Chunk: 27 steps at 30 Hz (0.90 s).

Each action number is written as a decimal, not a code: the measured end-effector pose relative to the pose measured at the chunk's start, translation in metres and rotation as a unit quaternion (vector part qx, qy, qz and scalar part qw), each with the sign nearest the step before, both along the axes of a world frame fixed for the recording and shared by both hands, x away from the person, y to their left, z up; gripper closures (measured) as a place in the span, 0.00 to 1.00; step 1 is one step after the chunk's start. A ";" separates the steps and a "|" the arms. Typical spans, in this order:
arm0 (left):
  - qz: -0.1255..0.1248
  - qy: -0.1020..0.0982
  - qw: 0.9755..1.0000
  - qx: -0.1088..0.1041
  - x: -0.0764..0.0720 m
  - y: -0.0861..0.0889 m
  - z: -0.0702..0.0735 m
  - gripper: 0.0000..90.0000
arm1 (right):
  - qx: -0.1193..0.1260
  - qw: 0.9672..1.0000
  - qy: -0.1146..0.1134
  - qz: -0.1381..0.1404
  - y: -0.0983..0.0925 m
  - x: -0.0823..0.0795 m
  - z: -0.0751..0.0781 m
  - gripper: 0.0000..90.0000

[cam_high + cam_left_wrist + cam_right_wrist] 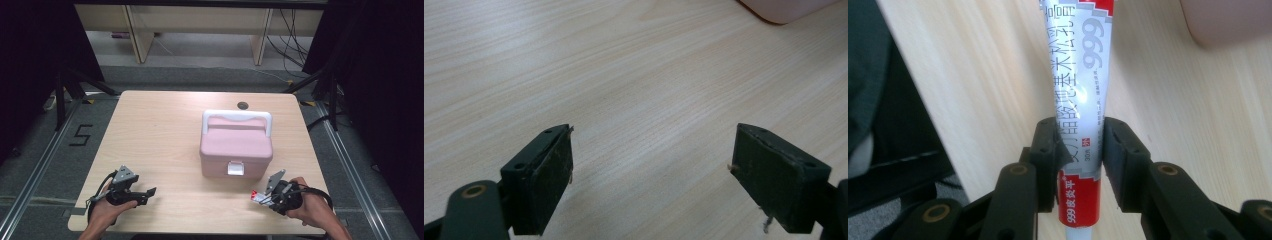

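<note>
Right now your ointment tube point(1079, 85) is pinched in the jaws of your right gripper point(261, 197), held low over the near right part of the bench point(160, 140), just in front of the pink storage box point(236, 150) and to its right. In the right gripper view the jaws close on the tube toward its lower, red-banded part, with most of the printed body sticking out beyond them, so the grip is off-centre and the long free end can swing or droop when you turn your wrist. A soft tube also gives under pressure: squeeze harder and you may dent it or press the contents toward the cap; ease off and the glossy skin could slide out and drop onto the bench. The box looks shut, its white latch point(235, 168) down on the front and the white handle point(237, 120) standing over the lid, so if the tube is meant to go inside, carrying it in before the lid is up would just knock it against the wall. Your left gripper point(145, 194) hangs over bare wood at the near left with its jaws spread wide and nothing between them; it is well apart from the box, and working the latch one-handed may shove the light box back rather than open it.
</note>
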State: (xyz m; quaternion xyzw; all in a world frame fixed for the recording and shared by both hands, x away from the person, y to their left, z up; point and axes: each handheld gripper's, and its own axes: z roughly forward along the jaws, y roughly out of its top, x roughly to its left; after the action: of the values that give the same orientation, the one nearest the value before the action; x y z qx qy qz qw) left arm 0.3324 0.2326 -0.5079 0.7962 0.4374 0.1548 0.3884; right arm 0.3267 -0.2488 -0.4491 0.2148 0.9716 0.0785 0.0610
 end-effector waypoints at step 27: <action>-0.002 0.005 1.000 0.003 0.000 0.000 0.000 0.18 | -0.012 0.999 0.008 -0.045 -0.039 0.014 -0.021 0.76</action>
State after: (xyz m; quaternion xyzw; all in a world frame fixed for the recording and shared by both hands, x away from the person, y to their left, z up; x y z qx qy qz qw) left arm 0.3329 0.2330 -0.5083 0.7990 0.4370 0.1517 0.3842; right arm 0.3410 -0.2880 -0.4698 0.2583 0.9622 0.0622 0.0591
